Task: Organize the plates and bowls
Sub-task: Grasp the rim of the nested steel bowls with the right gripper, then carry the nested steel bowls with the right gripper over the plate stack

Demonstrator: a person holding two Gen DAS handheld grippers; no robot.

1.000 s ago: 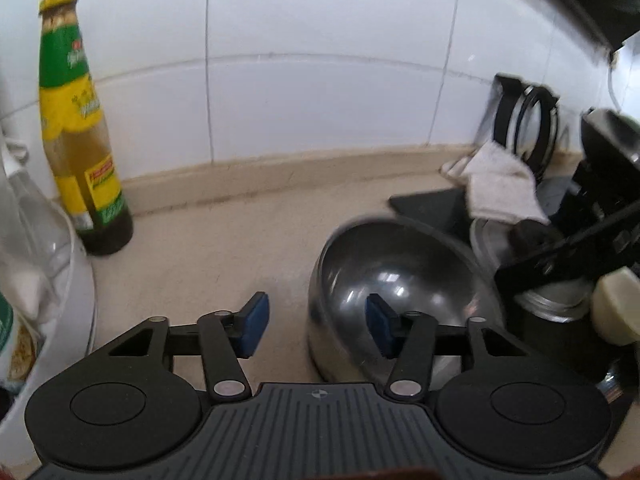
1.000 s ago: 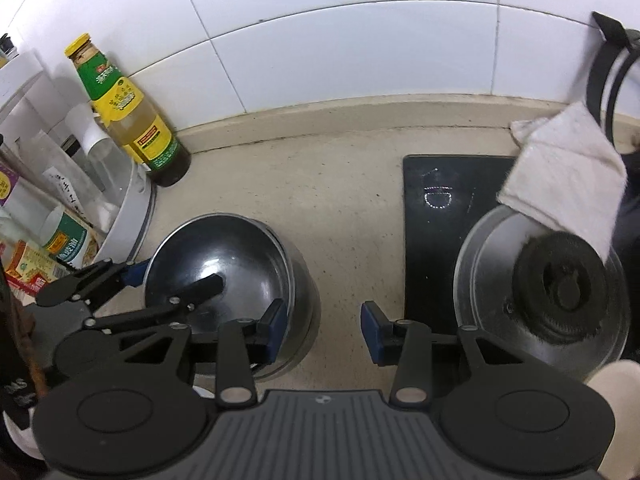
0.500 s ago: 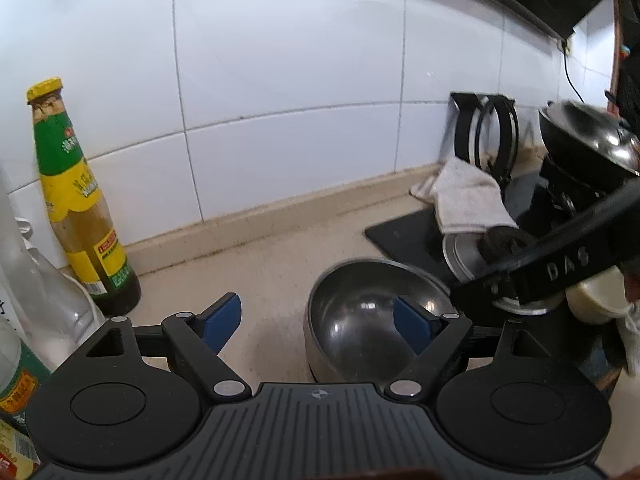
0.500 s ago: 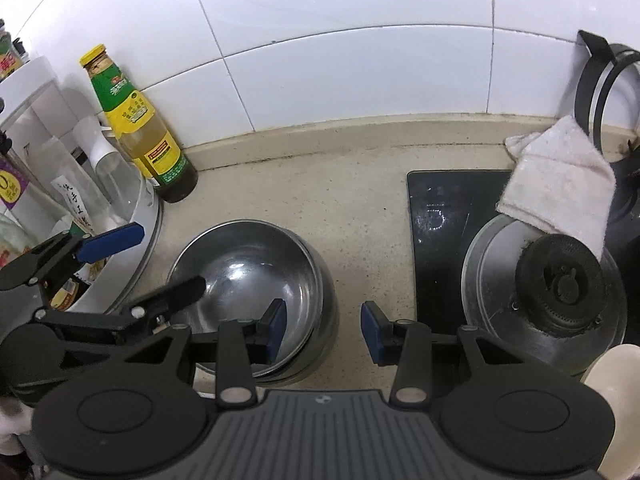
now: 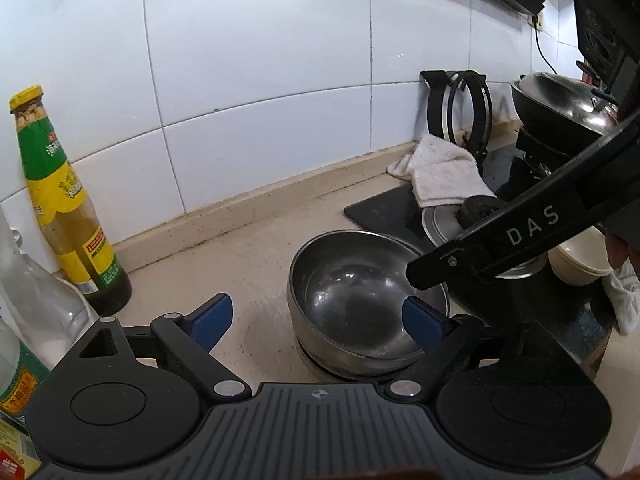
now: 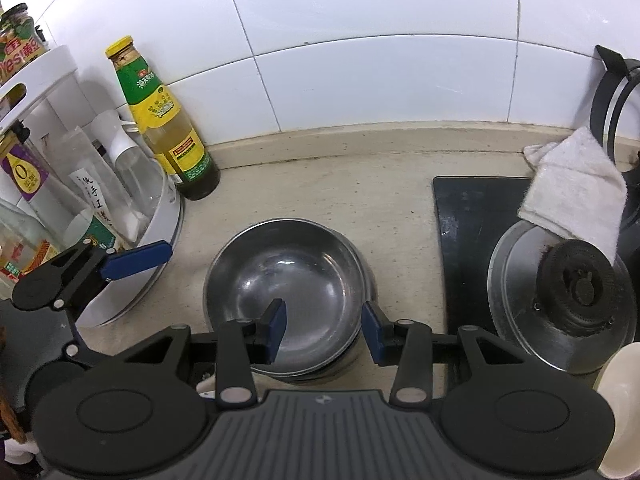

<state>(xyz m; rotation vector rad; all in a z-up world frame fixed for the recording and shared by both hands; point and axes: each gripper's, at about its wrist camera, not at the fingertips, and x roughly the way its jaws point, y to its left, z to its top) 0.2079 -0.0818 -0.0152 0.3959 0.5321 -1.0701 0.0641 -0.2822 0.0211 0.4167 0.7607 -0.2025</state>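
while both grippers hang over the beige counter point(image 6: 320, 188), each is spread with nothing between its pads. the left gripper point(image 5: 316, 322) sits low and left of the steel bowl point(image 5: 360, 304), its right pad over the bowl's near right rim and its left pad over bare counter, jaws set wide. the right gripper point(image 6: 324, 328) looks down more steeply, jaws parted, left pad over the bowl's interior and right pad just outside its right rim; contact with the rim cannot be told.

the steel bowl point(image 6: 288, 276) stands upright, mouth up, nested on a second steel vessel whose rim shows beneath it; being round, it has no long axis. it lies between the sauce bottle point(image 6: 164, 124) at the left and the black hob point(image 6: 464, 216) at the right.

only the left wrist view shows the wok point(image 5: 560, 100) on the far burner and the cream bowl point(image 5: 576, 258) beside the hob, with the right gripper's arm crossing the frame. only the right wrist view shows the white condiment rack point(image 6: 132, 216), the burner point(image 6: 580, 280) from above, and the left gripper's blue pad over that rack. a white cloth point(image 6: 572, 188) drapes onto the burner plate.
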